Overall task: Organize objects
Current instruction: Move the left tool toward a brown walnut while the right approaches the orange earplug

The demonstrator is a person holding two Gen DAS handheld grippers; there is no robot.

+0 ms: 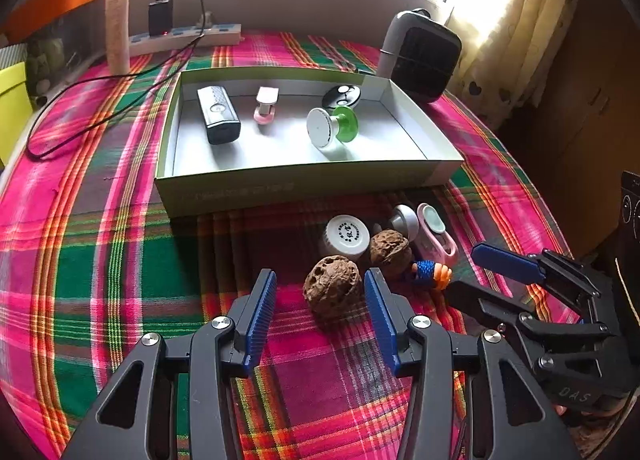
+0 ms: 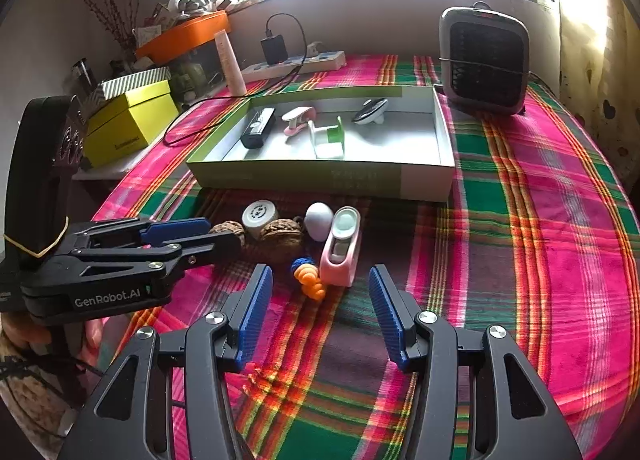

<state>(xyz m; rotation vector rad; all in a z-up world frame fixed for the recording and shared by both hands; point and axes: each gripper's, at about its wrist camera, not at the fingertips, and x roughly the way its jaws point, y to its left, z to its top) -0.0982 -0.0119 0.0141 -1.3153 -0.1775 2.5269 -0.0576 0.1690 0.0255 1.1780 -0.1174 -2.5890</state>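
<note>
While its blue pads stand spread, the left hand-held gripper frames a walnut lying on the plaid-covered worktop, gripping nothing. To its right, the right hand-held gripper is likewise spread wide and empty, just short of an orange-and-blue toy figure and a pink dispenser. Close behind lie a second walnut, a white jar on its side and a white egg-shaped object. Farther back, a shallow cardboard box holds a black device, a pink clip, a white-and-green spool and a black disc.
</note>
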